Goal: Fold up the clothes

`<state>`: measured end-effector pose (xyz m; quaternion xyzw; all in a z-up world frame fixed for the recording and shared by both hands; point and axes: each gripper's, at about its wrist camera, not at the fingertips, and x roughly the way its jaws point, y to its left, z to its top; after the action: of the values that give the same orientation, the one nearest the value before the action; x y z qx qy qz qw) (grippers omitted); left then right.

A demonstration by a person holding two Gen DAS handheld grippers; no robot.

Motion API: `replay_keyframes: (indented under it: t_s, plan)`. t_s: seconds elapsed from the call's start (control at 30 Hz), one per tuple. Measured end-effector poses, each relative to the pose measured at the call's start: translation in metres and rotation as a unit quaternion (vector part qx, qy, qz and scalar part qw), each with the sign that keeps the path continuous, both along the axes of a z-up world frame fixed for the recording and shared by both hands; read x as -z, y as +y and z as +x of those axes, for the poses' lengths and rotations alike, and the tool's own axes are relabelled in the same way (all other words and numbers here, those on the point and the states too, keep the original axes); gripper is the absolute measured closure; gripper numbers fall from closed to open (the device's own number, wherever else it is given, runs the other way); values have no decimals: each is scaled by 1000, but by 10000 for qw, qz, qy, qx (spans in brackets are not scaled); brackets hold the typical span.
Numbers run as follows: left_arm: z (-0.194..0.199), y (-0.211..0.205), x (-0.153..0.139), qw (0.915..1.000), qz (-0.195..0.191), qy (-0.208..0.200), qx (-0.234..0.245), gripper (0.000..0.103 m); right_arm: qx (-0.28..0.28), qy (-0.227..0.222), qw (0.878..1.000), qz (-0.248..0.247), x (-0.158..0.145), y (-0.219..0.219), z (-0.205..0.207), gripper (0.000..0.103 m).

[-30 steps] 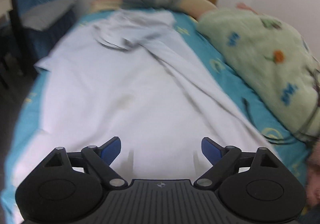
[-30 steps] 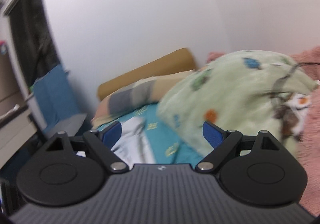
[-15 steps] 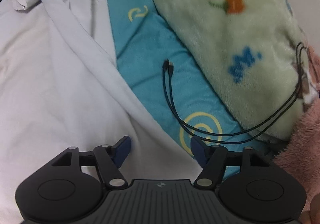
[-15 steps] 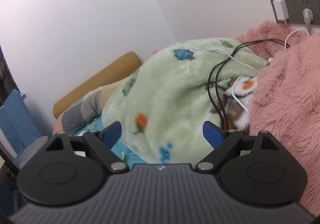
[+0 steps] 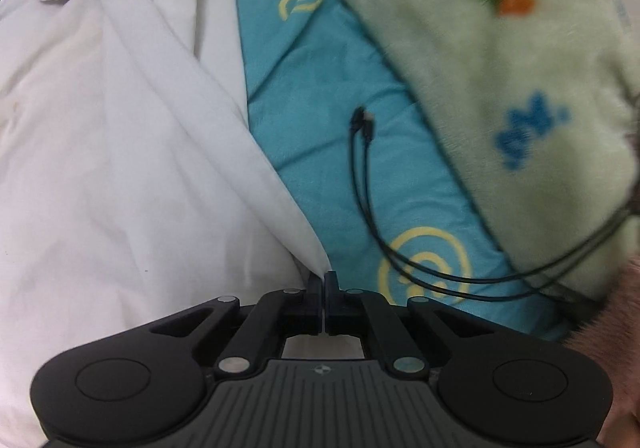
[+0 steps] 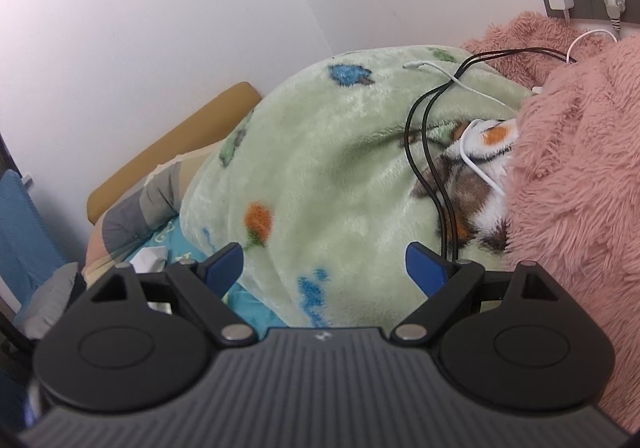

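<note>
White garment [image 5: 120, 151] edge pinched by left gripper [image 5: 323, 280].

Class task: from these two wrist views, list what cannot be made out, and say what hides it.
- Left wrist view: the white cloth garment's near hem, hidden behind the left hand-held gripper.
- Left wrist view: the two thin black cables' far ends, lost under the blurred green fleece blanket.
- Right wrist view: the garment, almost wholly hidden behind the right hand-held gripper.
</note>
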<state>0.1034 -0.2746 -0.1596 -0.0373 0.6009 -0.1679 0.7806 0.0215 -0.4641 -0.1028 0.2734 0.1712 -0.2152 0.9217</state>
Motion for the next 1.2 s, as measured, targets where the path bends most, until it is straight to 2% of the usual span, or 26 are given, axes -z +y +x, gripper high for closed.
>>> replay_keyframes:
  t_s: [0.17, 0.33, 0.43, 0.53, 0.6, 0.73, 0.77, 0.87, 0.9, 0.97, 1.07, 1.13, 1.17, 1.2]
  plan:
    - [-16, 58, -45, 9960, -884, -97, -72, 103, -53, 42, 9999, -113, -1, 7, 0, 14]
    - [-34, 150, -79, 9869, -1552, -11, -440, 103, -175, 130, 9995, -220, -4, 18, 1, 14]
    - [-47, 205, -76, 9864, -1504, 101, -662, 103, -346, 179, 9988, -297, -7, 28, 3, 14]
    - [-58, 240, -57, 9891, -1209, 229, -805, 103, -590, 235, 9970, -439, -10, 43, 5, 14]
    - [-57, 249, -44, 9911, -960, 287, -876, 103, -794, 261, 9951, -523, -12, 55, 6, 14]
    - [-48, 251, -20, 9912, -909, 413, -868, 102, -1201, 312, 9899, -689, -15, 80, 8, 14]
    - [-46, 250, -16, 9910, -922, 463, -855, 95, -1301, 325, 9883, -731, -15, 86, 9, 13]
    - [-46, 249, -12, 9934, -815, 465, -655, 62, -1501, 358, 9844, -842, -15, 102, 10, 14]
    - [-45, 247, -10, 9943, -777, 420, -599, 56, -1551, 361, 9835, -861, -15, 105, 11, 14]
    - [-43, 245, -4, 9945, -775, 427, -566, 52, -1650, 367, 9815, -898, -15, 113, 13, 13]
    - [-41, 245, 6, 9934, -852, 492, -593, 53, -1731, 350, 9802, -900, -15, 117, 14, 13]
    - [-41, 244, 8, 9928, -909, 499, -604, 58, -1764, 330, 9798, -885, -15, 118, 14, 13]
    - [-42, 244, 6, 9927, -931, 500, -574, 74, -1781, 321, 9796, -877, -15, 118, 14, 13]
    - [-44, 245, 5, 9929, -930, 504, -549, 95, -1798, 311, 9794, -870, -15, 119, 14, 13]
